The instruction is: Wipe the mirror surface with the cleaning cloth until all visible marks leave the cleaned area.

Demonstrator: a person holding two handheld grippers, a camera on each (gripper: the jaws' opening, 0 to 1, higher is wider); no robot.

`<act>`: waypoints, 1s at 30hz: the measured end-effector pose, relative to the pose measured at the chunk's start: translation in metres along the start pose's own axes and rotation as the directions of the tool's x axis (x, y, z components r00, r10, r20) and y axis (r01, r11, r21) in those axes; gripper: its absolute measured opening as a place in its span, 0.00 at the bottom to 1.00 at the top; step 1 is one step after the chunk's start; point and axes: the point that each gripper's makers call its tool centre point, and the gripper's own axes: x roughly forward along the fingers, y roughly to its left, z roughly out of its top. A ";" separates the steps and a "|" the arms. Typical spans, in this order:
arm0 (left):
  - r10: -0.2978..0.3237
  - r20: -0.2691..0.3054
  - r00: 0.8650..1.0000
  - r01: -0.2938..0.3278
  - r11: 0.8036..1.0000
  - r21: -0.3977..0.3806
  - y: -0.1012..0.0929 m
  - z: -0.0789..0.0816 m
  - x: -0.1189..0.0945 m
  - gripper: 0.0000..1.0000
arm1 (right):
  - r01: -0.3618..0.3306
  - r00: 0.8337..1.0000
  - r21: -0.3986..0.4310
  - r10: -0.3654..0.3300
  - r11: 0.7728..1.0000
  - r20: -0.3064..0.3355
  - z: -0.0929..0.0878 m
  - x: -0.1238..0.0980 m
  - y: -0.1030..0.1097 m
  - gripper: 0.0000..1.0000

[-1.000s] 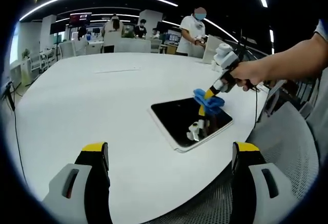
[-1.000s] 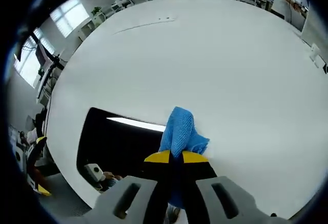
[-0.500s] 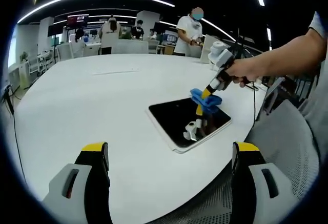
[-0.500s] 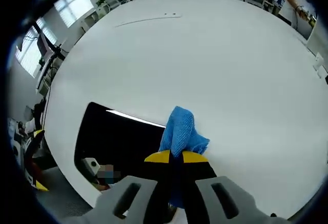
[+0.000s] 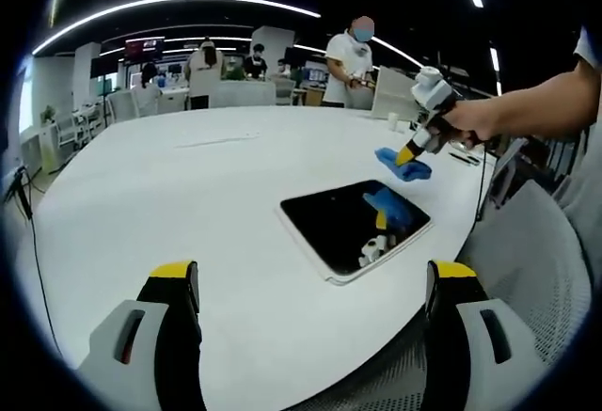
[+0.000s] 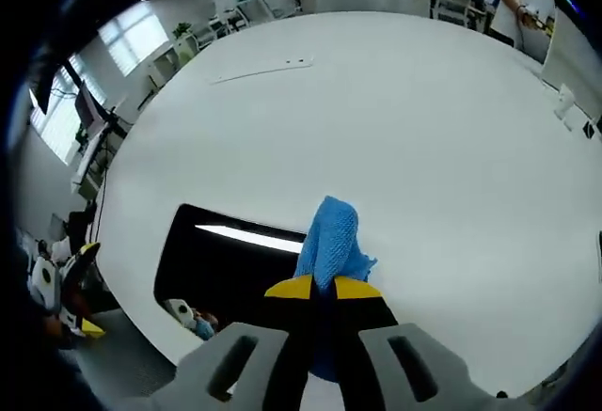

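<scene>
Left gripper view first: your left gripper point(image 5: 310, 284) sits low over the near edge of the white table point(image 5: 169, 195) with its jaws spread wide and nothing between them. Past it, the mirror point(image 5: 356, 226) lies flat near the table's right edge, and your right gripper point(image 5: 411, 158) hangs beyond the mirror's far corner with the blue cleaning cloth point(image 5: 403, 166) pinched in its tips

Right gripper view: jaws clamped tight on the cloth point(image 6: 330, 242), which sticks up ahead, dark mirror point(image 6: 226, 265) just left of it

left hand-held gripper point(image 5: 312, 284): jaws apart | right point(image 6: 323, 288): clamped (seemingly raised)
</scene>
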 end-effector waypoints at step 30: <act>0.063 0.064 0.996 -0.061 0.998 -0.020 0.008 0.013 -0.007 0.99 | 0.028 0.999 -0.050 -0.030 0.998 -0.038 -0.049 0.022 -0.041 0.02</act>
